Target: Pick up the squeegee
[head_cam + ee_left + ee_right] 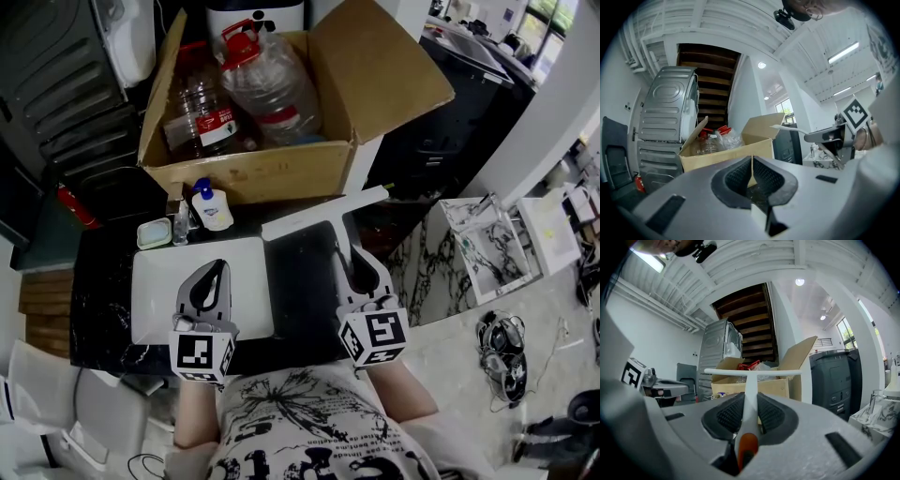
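The white squeegee (323,214) hangs above the black counter, its long blade crosswise and its handle running back into my right gripper (356,267). In the right gripper view the squeegee (751,380) has its white handle pinched between the two dark pads, an orange end showing near the camera; the gripper is shut on it. My left gripper (208,286) hovers over the white sink basin (155,281). Its jaws meet with nothing between them in the left gripper view, where the gripper (752,176) points level toward the cardboard box (726,157).
An open cardboard box (246,172) with large plastic water bottles (272,89) stands behind the counter. A soap bottle (208,204) and a small dish (153,233) sit by the basin's back edge. A marble-patterned stand (478,246) lies to the right, cables on the floor.
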`<action>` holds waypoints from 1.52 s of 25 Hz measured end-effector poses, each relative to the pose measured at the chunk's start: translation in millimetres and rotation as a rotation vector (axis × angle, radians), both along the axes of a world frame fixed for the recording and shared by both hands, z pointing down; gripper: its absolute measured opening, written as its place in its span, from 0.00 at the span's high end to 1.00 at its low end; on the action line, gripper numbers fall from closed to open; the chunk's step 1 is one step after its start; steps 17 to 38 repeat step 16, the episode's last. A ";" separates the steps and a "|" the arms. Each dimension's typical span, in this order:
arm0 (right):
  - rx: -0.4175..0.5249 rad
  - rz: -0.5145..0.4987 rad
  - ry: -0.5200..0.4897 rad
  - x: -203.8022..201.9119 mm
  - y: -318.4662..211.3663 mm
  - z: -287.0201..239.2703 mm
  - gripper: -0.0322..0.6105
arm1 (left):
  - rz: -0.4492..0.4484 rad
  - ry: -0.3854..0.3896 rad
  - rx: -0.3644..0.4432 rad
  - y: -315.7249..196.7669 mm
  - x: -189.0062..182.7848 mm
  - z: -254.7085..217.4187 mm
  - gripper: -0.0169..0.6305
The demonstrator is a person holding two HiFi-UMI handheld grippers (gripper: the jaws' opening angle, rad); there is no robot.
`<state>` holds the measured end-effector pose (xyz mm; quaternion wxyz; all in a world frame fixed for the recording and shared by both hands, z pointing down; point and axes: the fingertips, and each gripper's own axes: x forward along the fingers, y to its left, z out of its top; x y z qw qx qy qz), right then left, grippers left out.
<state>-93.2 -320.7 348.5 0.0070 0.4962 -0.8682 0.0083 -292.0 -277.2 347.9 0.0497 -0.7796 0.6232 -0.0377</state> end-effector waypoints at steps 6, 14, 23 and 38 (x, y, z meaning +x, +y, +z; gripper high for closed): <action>-0.012 0.000 0.005 0.0 -2.2 6.3 0.84 | -0.002 -0.001 -0.007 -1.9 0.9 3.0 0.95; -0.041 0.003 -0.002 2.0 -8.1 12.6 0.84 | -0.008 -0.001 -0.014 -5.3 3.8 -1.3 0.95; -0.045 0.006 -0.002 1.9 -9.3 14.0 0.84 | -0.001 -0.006 -0.007 -6.3 4.3 1.3 0.95; -0.045 0.006 -0.002 1.9 -9.3 14.0 0.84 | -0.001 -0.006 -0.007 -6.3 4.3 1.3 0.95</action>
